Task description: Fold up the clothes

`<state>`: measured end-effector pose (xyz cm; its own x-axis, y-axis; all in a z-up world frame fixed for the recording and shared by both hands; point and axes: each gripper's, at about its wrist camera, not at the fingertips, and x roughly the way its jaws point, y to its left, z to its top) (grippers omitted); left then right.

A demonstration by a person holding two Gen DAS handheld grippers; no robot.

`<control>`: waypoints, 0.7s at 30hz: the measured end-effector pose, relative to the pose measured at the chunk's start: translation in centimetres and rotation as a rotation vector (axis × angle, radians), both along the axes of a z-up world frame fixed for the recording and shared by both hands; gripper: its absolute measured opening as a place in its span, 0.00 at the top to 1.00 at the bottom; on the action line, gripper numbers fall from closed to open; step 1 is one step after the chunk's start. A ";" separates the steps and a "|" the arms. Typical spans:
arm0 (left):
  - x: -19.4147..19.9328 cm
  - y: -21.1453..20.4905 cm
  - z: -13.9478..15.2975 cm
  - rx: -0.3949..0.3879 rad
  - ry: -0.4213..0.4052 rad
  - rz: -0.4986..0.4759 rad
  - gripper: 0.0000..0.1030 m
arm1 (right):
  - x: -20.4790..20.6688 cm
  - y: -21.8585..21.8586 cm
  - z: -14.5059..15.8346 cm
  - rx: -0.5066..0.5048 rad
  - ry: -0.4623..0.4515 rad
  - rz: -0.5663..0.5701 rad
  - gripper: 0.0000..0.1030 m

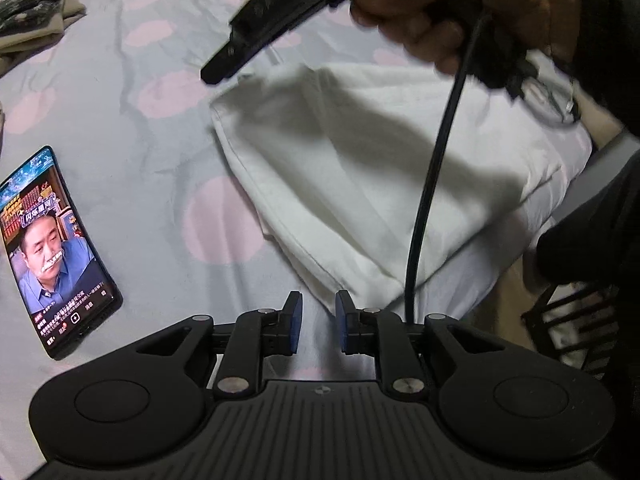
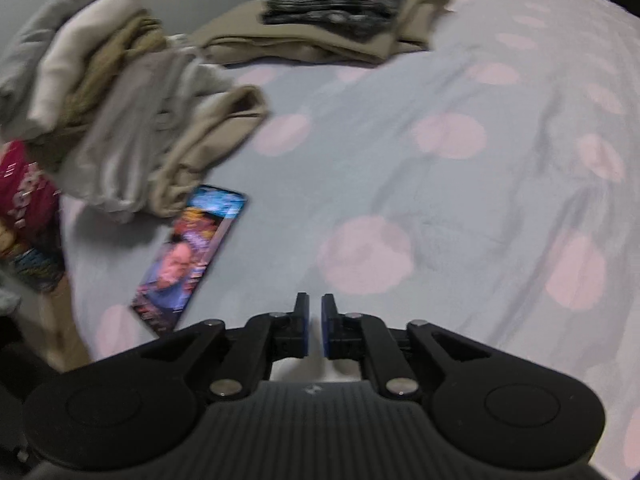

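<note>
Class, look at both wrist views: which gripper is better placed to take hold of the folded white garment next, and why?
Probably the left gripper: its open fingers sit right at the near corner of the white garment. The right gripper faces bare bedsheet, with no white garment in its view.

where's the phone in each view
Left wrist: phone lies at the left edge on the bedsheet, screen lit.
Right wrist: phone lies lower left, just below the pile of clothes.
Shared landmark: the folded tan garment with a dark patterned one on top.

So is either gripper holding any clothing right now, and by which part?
No. The left gripper and right gripper both have nothing between their fingers; the white garment lies free on the bed.
</note>
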<state>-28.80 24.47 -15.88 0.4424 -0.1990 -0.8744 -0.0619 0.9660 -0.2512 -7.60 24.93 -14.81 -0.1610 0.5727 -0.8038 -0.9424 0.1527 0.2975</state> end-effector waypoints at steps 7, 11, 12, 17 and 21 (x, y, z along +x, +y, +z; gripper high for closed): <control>-0.1 0.6 0.5 -0.032 -0.012 0.037 0.85 | 0.7 -2.5 2.8 0.012 -0.065 0.173 0.58; 0.1 0.3 0.3 -0.045 0.004 0.030 0.85 | 0.5 -4.0 3.4 -0.008 -0.107 0.259 0.58; 0.2 0.0 0.3 -0.029 0.008 0.022 0.85 | 0.2 -4.3 3.3 -0.023 -0.120 0.267 0.58; 0.7 -0.8 0.5 0.017 0.052 0.027 0.85 | -1.5 -7.2 3.3 -0.063 -0.168 0.308 0.58; -0.1 -1.5 2.3 0.080 0.082 0.059 0.85 | -1.8 -11.7 4.7 -0.061 -0.217 0.274 0.57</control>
